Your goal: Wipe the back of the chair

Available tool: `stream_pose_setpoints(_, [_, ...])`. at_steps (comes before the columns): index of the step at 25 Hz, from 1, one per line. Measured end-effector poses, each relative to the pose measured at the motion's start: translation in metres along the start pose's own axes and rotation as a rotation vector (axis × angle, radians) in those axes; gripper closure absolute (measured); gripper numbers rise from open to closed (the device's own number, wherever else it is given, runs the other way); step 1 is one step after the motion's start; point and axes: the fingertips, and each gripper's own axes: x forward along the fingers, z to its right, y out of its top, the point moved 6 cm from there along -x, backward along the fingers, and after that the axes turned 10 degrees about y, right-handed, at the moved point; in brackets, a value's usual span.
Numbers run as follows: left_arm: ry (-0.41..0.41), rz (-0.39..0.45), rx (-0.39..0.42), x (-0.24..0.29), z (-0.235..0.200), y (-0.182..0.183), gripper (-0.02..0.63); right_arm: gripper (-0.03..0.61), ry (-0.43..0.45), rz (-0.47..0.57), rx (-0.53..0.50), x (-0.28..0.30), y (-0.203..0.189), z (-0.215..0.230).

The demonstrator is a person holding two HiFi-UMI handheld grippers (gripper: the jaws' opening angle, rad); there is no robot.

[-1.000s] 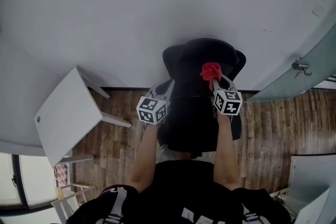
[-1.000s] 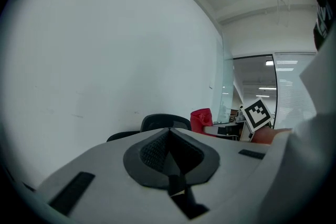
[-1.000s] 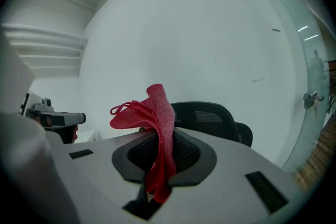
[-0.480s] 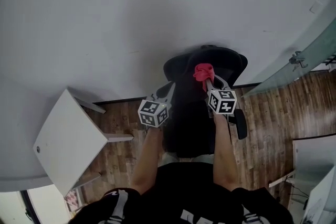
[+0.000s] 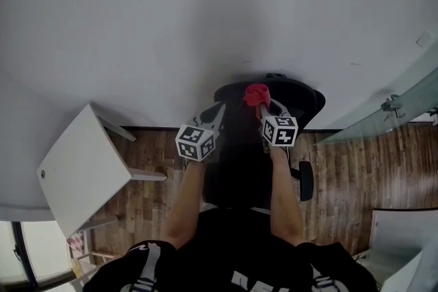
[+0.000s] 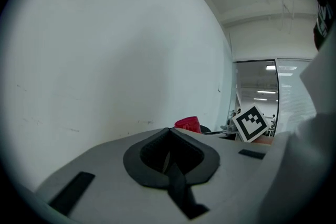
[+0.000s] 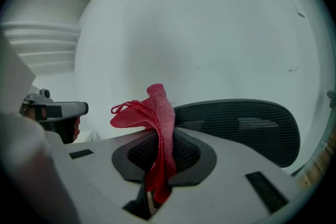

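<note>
A black mesh office chair (image 5: 294, 100) stands against the white wall, its back (image 7: 247, 126) facing me. My right gripper (image 5: 261, 106) is shut on a red cloth (image 5: 256, 94), which sticks up from the jaws (image 7: 157, 113) at the top of the chair back. My left gripper (image 5: 214, 116) hovers at the chair's left side, jaws shut with nothing between them (image 6: 169, 157). From the left gripper view the red cloth (image 6: 188, 124) and the right gripper's marker cube (image 6: 250, 123) show at the right.
A white table (image 5: 82, 167) stands tilted in view at the left on the wood floor (image 5: 342, 174). A glass door with a metal handle (image 5: 393, 106) is at the right. The chair's armrest (image 5: 306, 180) juts out to the right.
Both grippers have moved up and a little left along the chair back, the red cloth going with the right one toward the top edge.
</note>
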Motion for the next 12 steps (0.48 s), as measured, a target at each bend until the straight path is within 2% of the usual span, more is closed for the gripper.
stream_pose_setpoints(6, [0.057,0.002,0.022,0.007,0.006,0.004,0.589,0.508,0.056,-0.023,0.009,0.017,-0.003,0.014])
stream_pose_setpoints(12, [0.100,0.000,0.025,0.016,0.009,0.002,0.589,0.506,0.045,-0.024,0.038,0.019,0.000,0.039])
